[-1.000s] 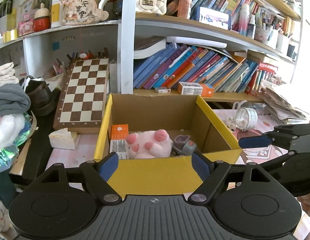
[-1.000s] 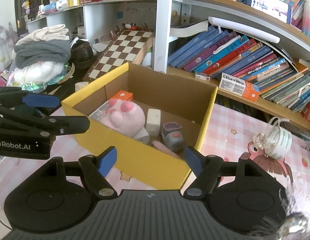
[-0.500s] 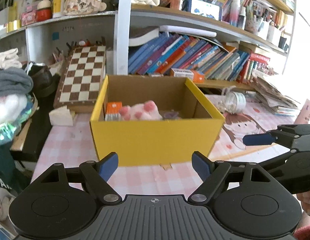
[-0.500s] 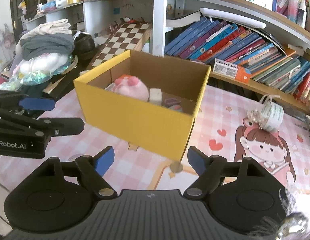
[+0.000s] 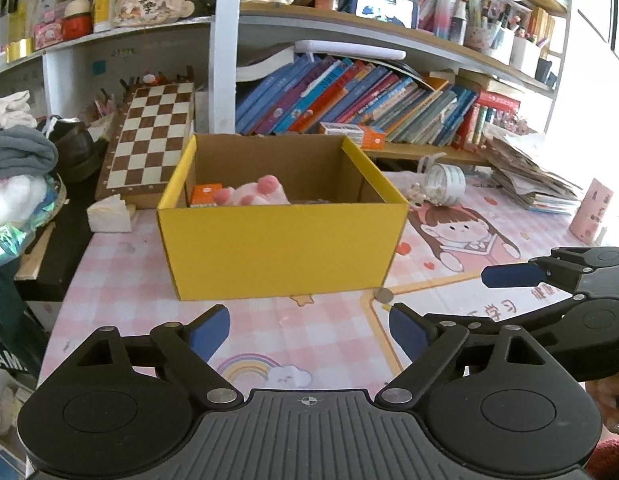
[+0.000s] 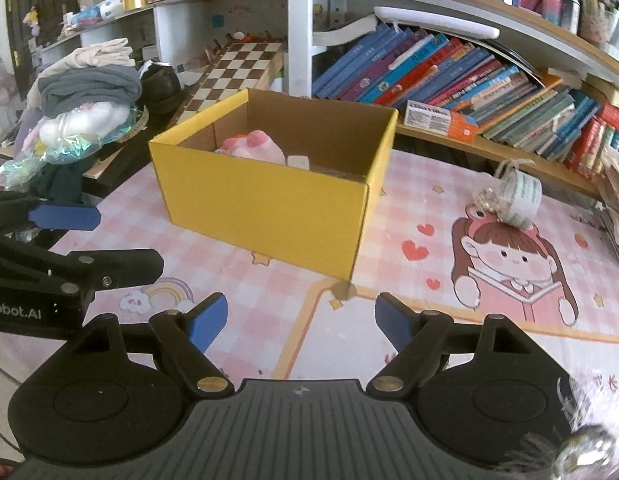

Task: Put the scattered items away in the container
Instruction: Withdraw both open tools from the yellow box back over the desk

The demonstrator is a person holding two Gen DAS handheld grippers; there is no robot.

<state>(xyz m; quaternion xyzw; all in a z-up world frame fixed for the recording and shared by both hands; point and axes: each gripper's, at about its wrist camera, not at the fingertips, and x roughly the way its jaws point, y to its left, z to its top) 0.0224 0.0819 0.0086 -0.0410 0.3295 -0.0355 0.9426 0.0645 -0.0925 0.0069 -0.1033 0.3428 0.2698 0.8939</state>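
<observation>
A yellow box [image 5: 281, 250] is seen standing on a pink mat [image 5: 309, 344], at about 12 o'clock from both claws. Its top is open. A pink soft toy [image 5: 261, 194] and an orange pack [image 5: 205, 194] are seen inside it, by the left wall. From the right wrist view, a small white block [image 6: 298, 161] is seen just beside the toy.

The left claw [image 5: 309, 330] is held low over the mat, well apart from the box. Its jaws are opening, and nothing is seen between them. The blue pads [image 5: 211, 330] are not touching anything.

The right claw [image 6: 301, 320] is held the same way, near the box's front corner. Its jaws are spread wide and nothing is held in them. In the left wrist view it is seen at 3 o'clock.

A small round thing [image 5: 384, 295] is seen on the mat by the box's front corner; what it is cannot be told. A white jar [image 5: 443, 182] is lying on its side at 2 o'clock, with beads [image 5: 416, 191] spilled at its mouth. A chessboard [image 5: 153, 136] is leaned against the shelf at 11 o'clock. Books [image 5: 349, 104] are lined up on the shelf behind the box.
</observation>
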